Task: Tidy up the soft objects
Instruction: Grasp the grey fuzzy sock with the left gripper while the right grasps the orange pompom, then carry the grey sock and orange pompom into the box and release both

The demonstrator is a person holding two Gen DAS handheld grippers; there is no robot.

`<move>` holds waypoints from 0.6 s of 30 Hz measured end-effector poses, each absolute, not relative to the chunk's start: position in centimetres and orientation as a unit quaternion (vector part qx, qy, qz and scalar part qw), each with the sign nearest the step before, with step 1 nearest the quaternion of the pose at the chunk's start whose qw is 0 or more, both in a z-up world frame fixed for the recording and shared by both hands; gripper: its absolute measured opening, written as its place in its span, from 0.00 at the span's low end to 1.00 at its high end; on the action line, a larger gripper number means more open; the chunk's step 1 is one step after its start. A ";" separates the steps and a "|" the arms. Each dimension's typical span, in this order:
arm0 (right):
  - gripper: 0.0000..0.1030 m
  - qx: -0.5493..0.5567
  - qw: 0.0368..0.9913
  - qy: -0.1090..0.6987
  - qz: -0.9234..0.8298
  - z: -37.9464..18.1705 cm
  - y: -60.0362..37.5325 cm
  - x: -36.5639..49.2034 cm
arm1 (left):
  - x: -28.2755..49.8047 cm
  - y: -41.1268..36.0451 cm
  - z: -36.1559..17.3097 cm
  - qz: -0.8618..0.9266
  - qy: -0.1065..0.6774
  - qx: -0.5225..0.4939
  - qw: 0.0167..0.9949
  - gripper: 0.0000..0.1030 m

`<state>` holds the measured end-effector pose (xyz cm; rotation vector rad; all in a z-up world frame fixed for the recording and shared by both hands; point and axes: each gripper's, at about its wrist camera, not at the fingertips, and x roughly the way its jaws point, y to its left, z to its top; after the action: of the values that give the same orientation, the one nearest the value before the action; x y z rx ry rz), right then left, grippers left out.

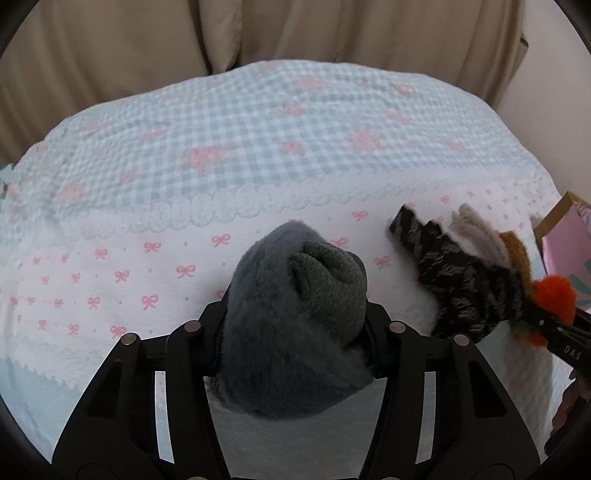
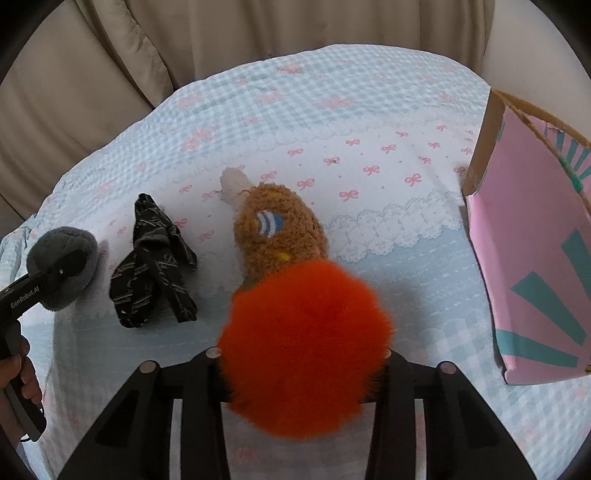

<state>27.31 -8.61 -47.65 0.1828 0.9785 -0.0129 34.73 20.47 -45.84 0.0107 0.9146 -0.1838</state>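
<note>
My left gripper (image 1: 295,328) is shut on a rolled grey fuzzy sock bundle (image 1: 295,325), held just above the bed; it also shows in the right wrist view (image 2: 61,266) at the far left. My right gripper (image 2: 303,369) is shut on an orange pom-pom (image 2: 306,347) attached to a brown fuzzy sock (image 2: 277,229) that lies on the bed ahead. A black patterned cloth (image 2: 155,262) lies crumpled between the two grippers; it also shows in the left wrist view (image 1: 458,280). The right gripper's fingertips are hidden by the pom-pom.
A bedspread (image 2: 332,110) with blue checks and pink bows covers the surface. A pink and teal paper bag (image 2: 535,240) stands at the right, open side toward the socks. Beige curtains (image 2: 258,33) hang behind. A pale fuzzy piece (image 2: 232,181) pokes out beyond the brown sock.
</note>
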 end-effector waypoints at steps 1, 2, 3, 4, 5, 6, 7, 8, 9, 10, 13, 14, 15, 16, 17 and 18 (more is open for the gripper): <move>0.35 0.088 0.879 0.468 -0.007 -47.4 -8.6 27.2 | 34.6 20.2 -45.3 -0.090 0.438 0.006 0.894 0.49; 0.35 0.089 0.880 0.466 -0.007 -47.1 -8.6 27.0 | 34.4 20.1 -44.8 -0.091 0.436 0.006 0.895 0.49; 0.35 0.091 0.881 0.465 -0.007 -46.7 -8.5 26.8 | 34.2 19.9 -44.1 -0.093 0.434 0.005 0.896 0.49; 0.35 0.092 0.881 0.464 -0.007 -46.4 -8.5 26.7 | 34.0 19.8 -43.6 -0.094 0.433 0.004 0.896 0.49; 0.35 0.092 0.882 0.462 -0.007 -46.0 -8.5 26.5 | 33.8 19.6 -42.9 -0.096 0.431 0.002 0.897 0.49; 0.35 0.092 0.883 0.461 -0.007 -45.4 -8.5 26.3 | 33.4 19.4 -42.0 -0.098 0.428 0.000 0.898 0.49; 0.35 0.093 0.883 0.459 -0.008 -44.9 -8.4 26.1 | 33.2 19.3 -41.3 -0.099 0.426 -0.001 0.899 0.49; 0.35 0.095 0.884 0.457 -0.009 -44.2 -8.5 25.8 | 32.9 19.1 -40.4 -0.101 0.424 -0.002 0.900 0.49; 0.35 0.097 0.885 0.456 -0.009 -43.6 -8.5 25.6 | 32.7 19.0 -39.6 -0.102 0.422 -0.002 0.901 0.49; 0.35 0.099 0.886 0.453 -0.009 -42.9 -8.6 25.3 | 32.3 18.9 -38.6 -0.104 0.419 -0.004 0.902 0.49; 0.35 0.101 0.890 0.445 -0.011 -40.2 -8.5 24.4 | 31.2 18.3 -35.4 -0.108 0.411 -0.007 0.905 0.49; 0.35 0.101 0.891 0.443 -0.010 -39.3 -8.5 24.1 | 30.9 18.2 -34.3 -0.109 0.408 -0.007 0.906 0.49; 0.35 0.101 0.893 0.439 -0.010 -38.1 -8.5 23.6 | 30.4 18.0 -33.2 -0.111 0.406 -0.008 0.907 0.49; 0.35 0.100 0.894 0.436 -0.011 -37.0 -8.4 23.4 | 30.0 17.8 -32.0 -0.113 0.404 -0.010 0.908 0.49; 0.35 0.101 0.896 0.433 -0.010 -36.0 -8.4 23.1 | 29.6 17.6 -31.0 -0.115 0.402 -0.010 0.908 0.49; 0.35 0.101 0.897 0.429 -0.010 -34.7 -8.4 22.7 | 29.0 17.3 -29.6 -0.117 0.399 -0.010 0.909 0.49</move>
<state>22.68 -8.39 -34.74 0.2101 0.8894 -0.0201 29.04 17.30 -29.63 -0.0204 0.8230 -0.2420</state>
